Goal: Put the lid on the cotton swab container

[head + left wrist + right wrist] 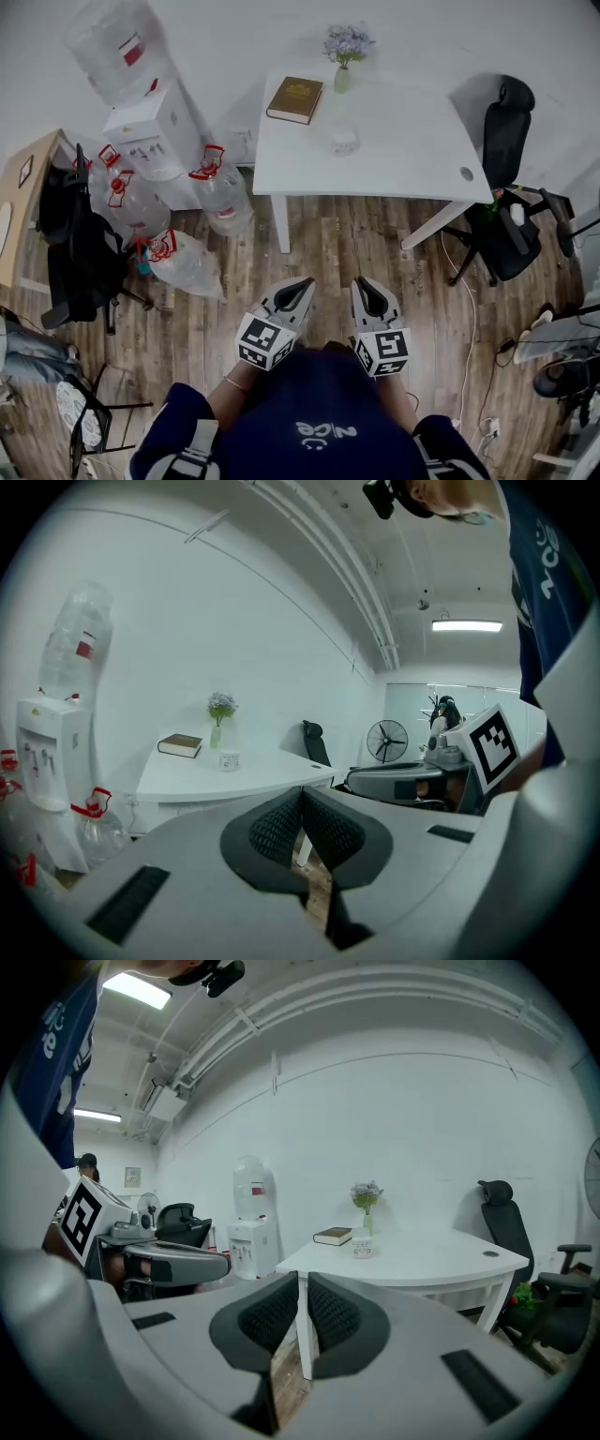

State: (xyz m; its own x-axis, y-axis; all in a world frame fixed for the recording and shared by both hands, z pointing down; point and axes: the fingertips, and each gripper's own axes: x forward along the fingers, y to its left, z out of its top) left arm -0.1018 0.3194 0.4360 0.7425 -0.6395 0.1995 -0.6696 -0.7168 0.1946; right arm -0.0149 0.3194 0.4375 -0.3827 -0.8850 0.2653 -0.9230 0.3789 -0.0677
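The cotton swab container (344, 141), a small clear round plastic tub, stands near the middle of the white table (412, 159), well apart from both grippers; it is too small in every view to tell whether it is open, and no separate lid can be made out on or beside it. Just behind it is a slim pale green vase (342, 80) of purple flowers, and to its left lies a brown hardcover book (294, 99). A black mesh office chair (506, 131) stands off the table's right end, and a white water dispenser (155, 127) with spare clear bottles stands to its left. Between the table and the person is a stretch of wooden plank floor (328, 244). The left gripper (302, 285) is held close to the body with its ribbed pads pressed together on nothing, and the right gripper (364, 283) beside it shows only a thin slit between its pads, also empty. By my reading the task has not started: this is the approach step. The next move calls for stepping up to the table, finding the lid, and spreading one gripper's jaws to pick it up while the other steadies the tub.
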